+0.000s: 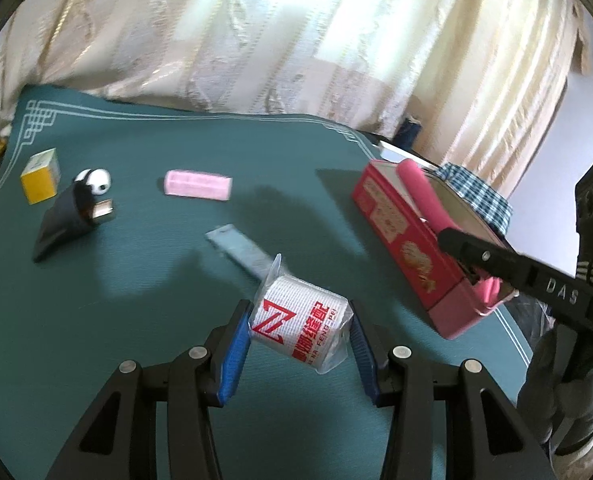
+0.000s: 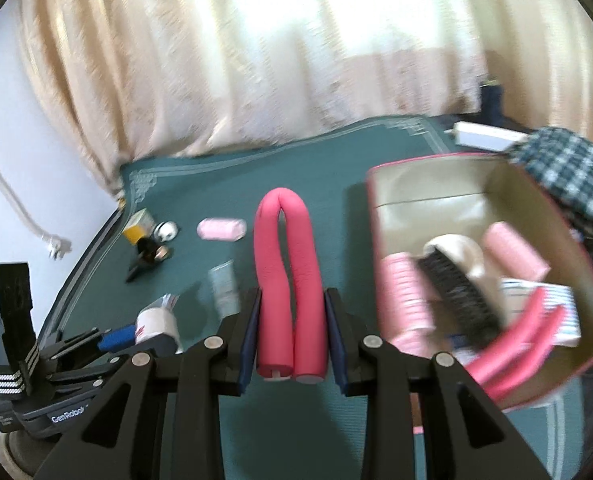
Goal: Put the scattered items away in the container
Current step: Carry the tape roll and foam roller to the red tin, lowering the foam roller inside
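Showing mid-task: left gripper (image 1: 299, 330) pinching a white roll (image 1: 302, 326), right gripper (image 2: 292, 334) pinching a folded pink roller (image 2: 288, 280); container (image 2: 392, 192), right of frame, part-filled; several items at left remain on the surface (image 1: 176, 272).

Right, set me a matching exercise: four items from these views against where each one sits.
Items:
1. white wrapped roll
2. bent pink foam roller
3. black bristle brush
4. yellow box

Places:
A. lying inside the red container
B. on the green table near its far left corner
C. between the left claw's pads
D. between the right claw's pads

Pairs: 1-C, 2-D, 3-A, 4-B
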Tool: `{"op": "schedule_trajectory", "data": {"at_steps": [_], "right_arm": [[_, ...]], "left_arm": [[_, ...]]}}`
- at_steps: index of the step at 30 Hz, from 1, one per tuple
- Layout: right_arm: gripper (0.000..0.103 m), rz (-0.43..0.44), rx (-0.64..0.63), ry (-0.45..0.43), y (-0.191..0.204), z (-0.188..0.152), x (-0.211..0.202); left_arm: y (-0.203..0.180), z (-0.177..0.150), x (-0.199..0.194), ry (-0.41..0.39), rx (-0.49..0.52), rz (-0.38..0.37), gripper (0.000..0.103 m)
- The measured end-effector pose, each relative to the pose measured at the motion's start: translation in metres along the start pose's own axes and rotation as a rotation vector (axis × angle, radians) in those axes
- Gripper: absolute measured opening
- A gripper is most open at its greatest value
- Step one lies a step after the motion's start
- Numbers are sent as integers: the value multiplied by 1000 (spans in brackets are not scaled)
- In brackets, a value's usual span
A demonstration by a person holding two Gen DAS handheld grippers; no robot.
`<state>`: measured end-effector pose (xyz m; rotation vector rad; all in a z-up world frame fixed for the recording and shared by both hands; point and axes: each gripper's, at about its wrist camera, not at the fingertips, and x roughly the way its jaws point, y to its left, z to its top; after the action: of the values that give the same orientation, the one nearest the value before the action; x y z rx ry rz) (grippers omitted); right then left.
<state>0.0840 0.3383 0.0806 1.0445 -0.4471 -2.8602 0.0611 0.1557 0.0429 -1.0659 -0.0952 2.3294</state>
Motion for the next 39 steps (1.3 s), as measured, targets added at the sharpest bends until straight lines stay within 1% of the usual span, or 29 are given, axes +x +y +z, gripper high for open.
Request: {"op": "schedule_trajectory", "data": {"at_steps": [3,6,9,13,21,26,34,39], "right_arm": [[34,-54,28,-42,-24,2,-17],[34,-97,66,-64,-46,3,-28],[34,-149,105,-76,-70,4,-36],[34,-197,129,-75,-89,4,-38],[34,-235,149,-58,-117,2,-35],[35,-236,153,-25,-129,2,-29],[35,-253,175,-42,-142,0,-33],[35,-239,193,-68,-145,-1,-43]], "left_arm": [[-14,4,3,5,21,-16,49],[-30,8,6,6,49,-28,49],[-44,12,8,8,70,-42,49],[-61,18,11,11,94,-63,49],[-91,29,17,10,142,-88,49],[-107,38,24,13,160,-108,49],[-138,56,42,16,213,-145,49],[-150,59,59,46,210,-176,49]]}}
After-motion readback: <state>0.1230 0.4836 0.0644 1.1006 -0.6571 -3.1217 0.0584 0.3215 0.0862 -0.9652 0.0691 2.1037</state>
